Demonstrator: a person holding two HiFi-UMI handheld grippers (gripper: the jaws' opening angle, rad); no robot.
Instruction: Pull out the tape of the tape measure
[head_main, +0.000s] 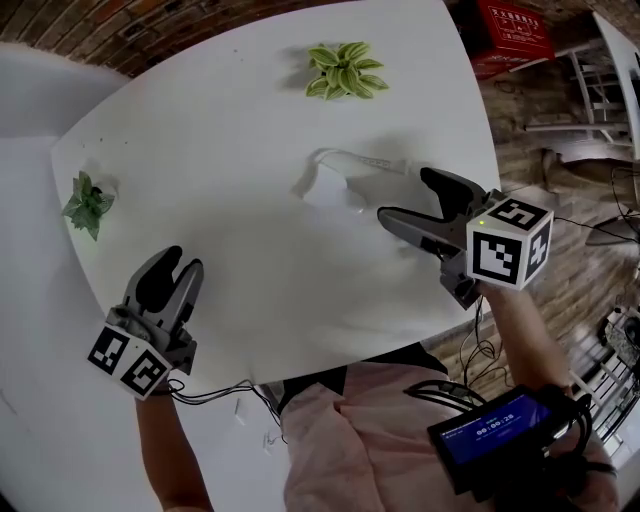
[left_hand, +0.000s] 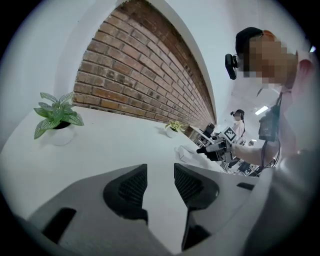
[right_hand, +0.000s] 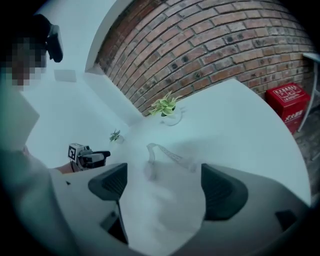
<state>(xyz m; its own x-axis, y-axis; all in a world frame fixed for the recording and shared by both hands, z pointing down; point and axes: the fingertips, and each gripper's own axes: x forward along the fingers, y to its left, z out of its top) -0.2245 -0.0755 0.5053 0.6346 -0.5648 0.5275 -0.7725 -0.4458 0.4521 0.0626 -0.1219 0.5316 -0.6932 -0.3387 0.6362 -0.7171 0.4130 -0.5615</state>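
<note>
Holding right gripper (right_hand: 164, 175) wide open, clasping nothing. Seeing tape (right_hand: 167, 154) lying curled on table (head_main: 220, 140) just beyond those jaws, case not showing clearly. Probably needing to be closing squarely on the tape's end, then drawing flat and steady, avoiding kinking. Hovering left gripper (head_main: 182, 266) well apart, slightly parted, empty; likely bringing it over for pinning the case.

It looks like a studio-style lab: an exposed brick wall (left_hand: 150, 85), a white counter (head_main: 250, 200) with potted plants (head_main: 345, 70), and cables (head_main: 483, 345) over a wooden floor (head_main: 570, 285).
</note>
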